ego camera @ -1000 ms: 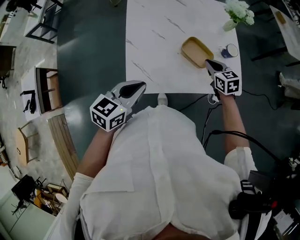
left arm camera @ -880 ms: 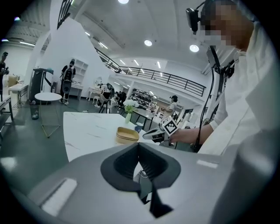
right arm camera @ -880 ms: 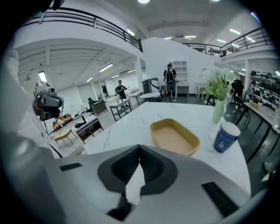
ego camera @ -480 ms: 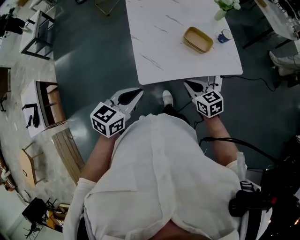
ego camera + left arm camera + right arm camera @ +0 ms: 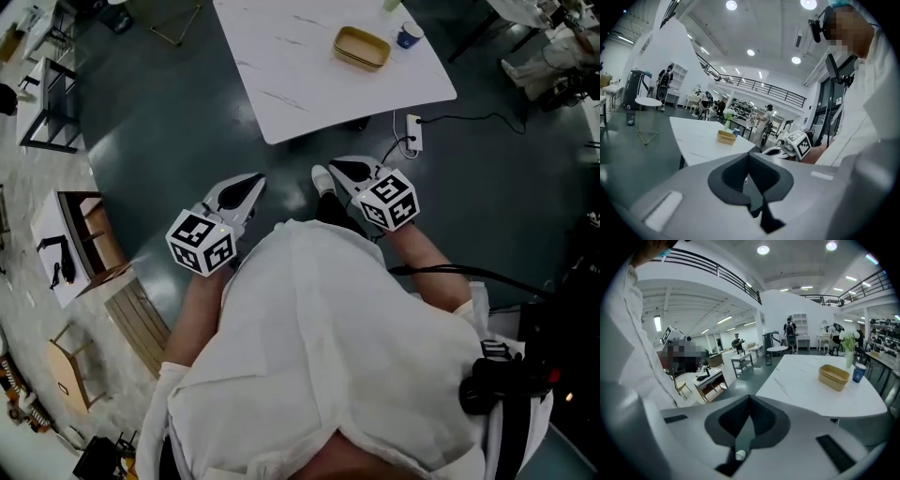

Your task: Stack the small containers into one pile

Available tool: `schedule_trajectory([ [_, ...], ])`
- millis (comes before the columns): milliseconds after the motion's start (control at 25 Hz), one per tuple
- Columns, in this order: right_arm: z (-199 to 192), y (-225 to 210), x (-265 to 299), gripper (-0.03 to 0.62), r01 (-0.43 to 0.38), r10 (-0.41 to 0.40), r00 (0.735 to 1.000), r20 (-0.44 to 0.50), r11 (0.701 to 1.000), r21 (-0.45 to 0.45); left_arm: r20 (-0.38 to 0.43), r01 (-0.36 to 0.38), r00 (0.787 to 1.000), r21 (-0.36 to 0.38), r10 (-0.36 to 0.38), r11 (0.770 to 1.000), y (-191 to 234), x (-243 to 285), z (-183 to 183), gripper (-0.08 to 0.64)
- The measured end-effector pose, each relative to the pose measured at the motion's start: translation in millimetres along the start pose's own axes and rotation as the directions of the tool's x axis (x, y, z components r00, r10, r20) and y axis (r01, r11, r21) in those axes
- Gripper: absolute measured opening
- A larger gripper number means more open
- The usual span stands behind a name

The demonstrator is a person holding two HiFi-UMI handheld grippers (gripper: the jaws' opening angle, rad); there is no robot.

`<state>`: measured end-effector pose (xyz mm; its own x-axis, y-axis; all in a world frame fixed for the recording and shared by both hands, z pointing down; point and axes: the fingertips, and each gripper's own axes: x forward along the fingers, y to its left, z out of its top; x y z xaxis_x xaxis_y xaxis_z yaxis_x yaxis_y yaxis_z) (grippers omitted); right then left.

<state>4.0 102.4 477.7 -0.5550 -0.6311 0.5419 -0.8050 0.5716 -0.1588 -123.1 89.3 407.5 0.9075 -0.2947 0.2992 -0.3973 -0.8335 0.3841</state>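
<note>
The tan containers sit nested in one pile on the white marble table, far ahead of me. They also show in the left gripper view as the containers and in the right gripper view as the containers. My left gripper hangs over the dark floor close to my body, shut with nothing in it. My right gripper is beside it, also shut and empty, well short of the table's near edge. In each gripper view the jaws meet at the tip, left gripper and right gripper.
A blue cup stands just right of the pile, next to a vase of flowers. A white power strip with a cable lies on the floor under the table's near corner. Benches and chairs stand at the left.
The right gripper has drawn back from the containers to my body. I have stepped away, so the table now lies farther off. The left gripper stays low by my side.
</note>
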Motion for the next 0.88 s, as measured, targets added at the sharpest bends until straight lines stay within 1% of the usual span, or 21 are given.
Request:
schedule_trajectory([
  [80, 1.1, 21.4, -0.4, 0.006, 0.001, -0.001, 1.000, 0.002, 1.000, -0.012, 0.001, 0.012, 1.000, 0.004, -0.012, 1.000, -6.6, -16.3, -6.5, 0.007],
  [160, 4.4, 32.5, -0.2, 0.006, 0.002, -0.001, 1.000, 0.007, 1.000, -0.023, 0.003, 0.019, 1.000, 0.009, -0.019, 1.000, -10.5, -25.1, -8.8, 0.006],
  [520, 6.5, 47.7, 3.5, 0.006, -0.045, 0.046, 0.999, 0.011, 0.997, -0.062, 0.000, -0.004, 1.000, 0.027, 0.004, 1.000, -17.0, -26.8, -18.7, 0.007],
  [680, 8.4, 54.3, 6.8, 0.006, -0.068, 0.068, 0.998, 0.002, 0.994, -0.088, 0.000, -0.013, 1.000, 0.022, 0.013, 1.000, -15.5, -29.4, -20.9, 0.007],
  [880, 8.7, 56.5, 7.9, 0.006, -0.077, 0.077, 0.997, 0.000, 0.992, -0.104, -0.003, -0.008, 1.000, 0.015, 0.008, 1.000, -16.2, -26.5, -24.9, 0.006],
])
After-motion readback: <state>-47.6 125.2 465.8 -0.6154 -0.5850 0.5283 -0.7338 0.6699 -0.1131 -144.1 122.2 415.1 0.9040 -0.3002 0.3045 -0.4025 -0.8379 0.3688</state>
